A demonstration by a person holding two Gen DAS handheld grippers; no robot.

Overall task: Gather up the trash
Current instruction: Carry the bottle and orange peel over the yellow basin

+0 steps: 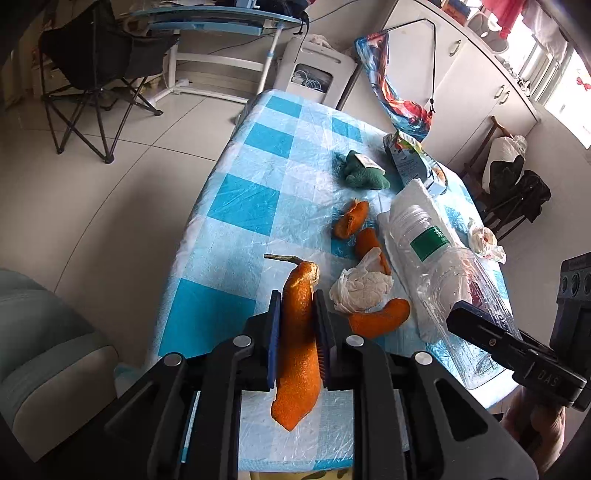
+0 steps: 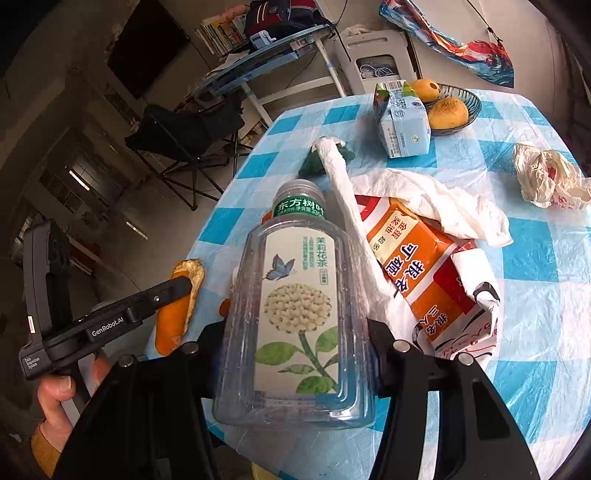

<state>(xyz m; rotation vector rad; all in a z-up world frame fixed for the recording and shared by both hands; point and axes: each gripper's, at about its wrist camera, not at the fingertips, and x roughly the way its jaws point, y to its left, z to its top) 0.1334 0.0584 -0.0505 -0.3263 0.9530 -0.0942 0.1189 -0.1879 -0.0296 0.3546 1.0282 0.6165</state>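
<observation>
Left claw [image 1: 298,325] is clamped on a long orange peel [image 1: 298,354]; peel stands lengthwise betw. the two blue pads, stem end sticking out past the tips, other end hanging down below the claw, over the near edge of the desk [image 1: 236,206]. Desk has a blue/white check plastic cover.

Right claw [image 2: 295,354] is clamped on a clear plastic bottle [image 2: 295,314] w/ a flower-and-butterfly label, grey cap pointing away toward the far edge. Bottle looks empty, held above the desk near its near edge.

Still lying on the desk:
- three more peel pieces mid-desk: one curled [image 1: 351,221], one partly hidden [image 1: 369,240], one near the left claw's tips [image 1: 380,315]
- crumpled white tissue wad [image 1: 360,288], touching the last peel piece
- green cloth [image 1: 364,171] further toward the far edge
- milk carton [image 2: 402,118] standing toward the far edge, just beside a dark bowl [image 2: 471,98] w/ two yellow-orange fruits
- orange snack bag [image 2: 424,266] lying flat, right of the bottle, w/ white paper towel [image 2: 424,199] draped over its top; one twisted strip of the towel runs toward the green cloth
- crumpled plastic wrapper [image 2: 546,181] alone near the right edge

Off the desk: folding chair [image 1: 96,74] and a glass-top side table [image 1: 221,18] on the tiled floor beyond the far-left corner.
</observation>
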